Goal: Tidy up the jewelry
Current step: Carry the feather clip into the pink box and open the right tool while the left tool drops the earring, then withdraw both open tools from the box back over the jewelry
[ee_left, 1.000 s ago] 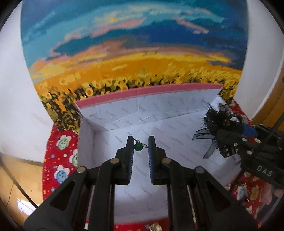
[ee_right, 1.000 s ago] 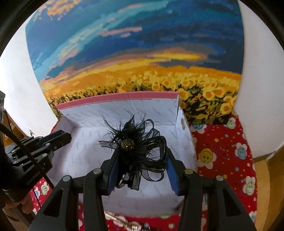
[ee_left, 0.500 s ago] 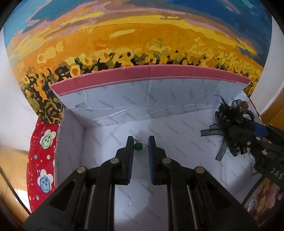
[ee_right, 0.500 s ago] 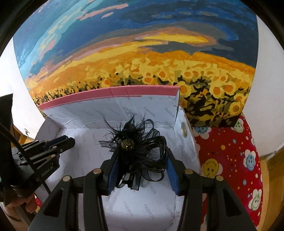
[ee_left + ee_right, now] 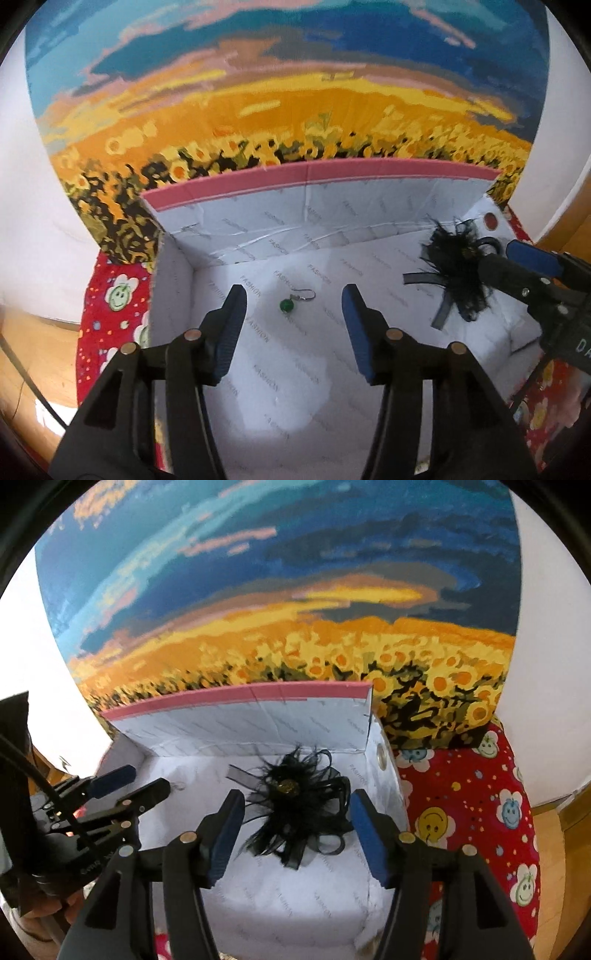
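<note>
A small green bead earring with a wire hook lies on the white paper floor of an open box, in its left half. The left gripper hangs over it with its jaws opening; the earring sits between the two blue-padded fingers but neither pad touches it, so it lies free on the paper.

To the right, in the same box, a black feathered hair clip with a gold bead centre rests on the floor near the right wall. The right gripper stands around it, jaws opening as well; the feathers and ribbon loops spread between the fingers and reach close to the pads, yet the clip appears to lie on the paper rather than be lifted. In the left wrist view the same clip shows just ahead of the right gripper's tip.

The box is lined with white paper printed with the word FASHION and has a pink rim along its back wall. It stands on a red cloth with smiling flower faces. Behind it leans a painting of a sunflower field under a blue and orange sky, against a white wall.
</note>
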`<control>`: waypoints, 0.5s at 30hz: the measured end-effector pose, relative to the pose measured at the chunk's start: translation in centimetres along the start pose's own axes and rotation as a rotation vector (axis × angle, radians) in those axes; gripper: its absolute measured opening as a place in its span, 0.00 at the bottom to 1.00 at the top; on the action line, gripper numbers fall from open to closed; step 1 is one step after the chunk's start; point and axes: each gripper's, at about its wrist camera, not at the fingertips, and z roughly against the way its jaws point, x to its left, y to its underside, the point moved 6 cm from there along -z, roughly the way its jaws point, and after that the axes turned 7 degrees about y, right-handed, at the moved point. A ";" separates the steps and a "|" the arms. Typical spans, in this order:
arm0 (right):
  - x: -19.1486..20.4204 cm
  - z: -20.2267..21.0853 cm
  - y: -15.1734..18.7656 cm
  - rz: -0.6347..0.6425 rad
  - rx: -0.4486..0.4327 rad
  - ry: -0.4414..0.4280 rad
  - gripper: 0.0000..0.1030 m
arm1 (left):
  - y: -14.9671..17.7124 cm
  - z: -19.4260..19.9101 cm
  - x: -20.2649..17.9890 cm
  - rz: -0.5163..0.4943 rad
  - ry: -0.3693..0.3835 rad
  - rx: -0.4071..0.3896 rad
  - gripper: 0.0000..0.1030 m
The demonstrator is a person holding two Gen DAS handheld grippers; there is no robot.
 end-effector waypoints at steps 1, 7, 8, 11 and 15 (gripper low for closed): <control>0.0 0.6 0.0 -0.003 -0.005 -0.005 0.61 | 0.0 0.7 -0.1 -0.001 0.005 -0.006 0.45; 0.2 4.1 0.4 0.008 -0.043 0.009 0.65 | 0.9 5.1 0.4 -0.005 -0.002 -0.035 0.51; 0.3 4.7 0.6 0.009 -0.046 0.007 0.65 | 1.2 6.1 0.5 -0.008 -0.009 -0.041 0.52; 0.4 6.6 1.2 0.004 -0.058 -0.007 0.65 | 1.7 8.2 1.0 -0.010 -0.027 -0.057 0.52; 1.0 9.5 2.2 0.003 -0.085 -0.011 0.66 | 2.6 10.7 1.3 -0.008 -0.040 -0.077 0.53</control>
